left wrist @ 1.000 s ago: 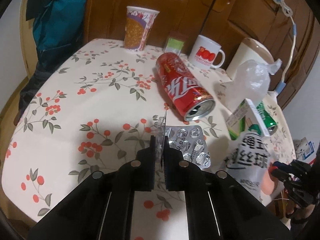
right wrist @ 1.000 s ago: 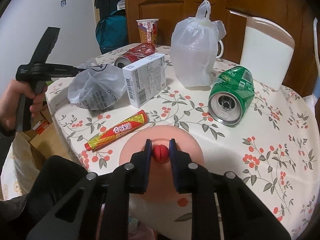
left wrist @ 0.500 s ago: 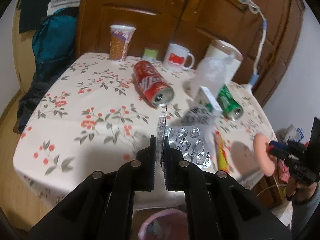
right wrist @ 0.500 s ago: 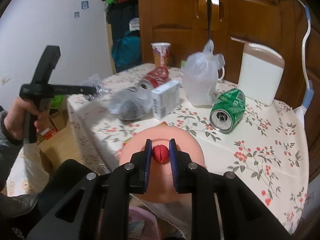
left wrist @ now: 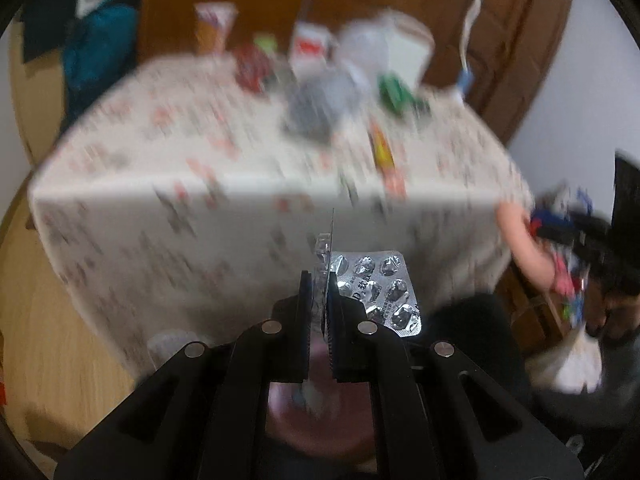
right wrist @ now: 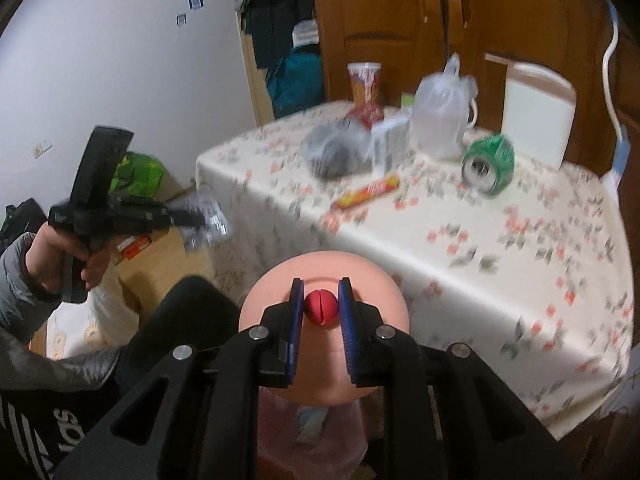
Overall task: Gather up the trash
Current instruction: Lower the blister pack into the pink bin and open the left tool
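My left gripper is shut on silver blister packs, held off the table's front edge above a pink lined bin. My right gripper is shut on the red knob of a round pink lid, held in the air above the same bin. The right wrist view shows the left gripper with the blister packs at the left. On the floral table lie a green can, a red can, a wrapper stick, a white box and a grey bag.
A clear plastic bag, a paper cup and a white jug stand at the back of the table. Cardboard boxes and bags sit on the floor at the left. A wooden door is behind.
Both grippers have pulled back from over the table to beyond its front edge, above the pink bin. Each keeps its hold: the left on the blister packs, the right on the lid's knob.
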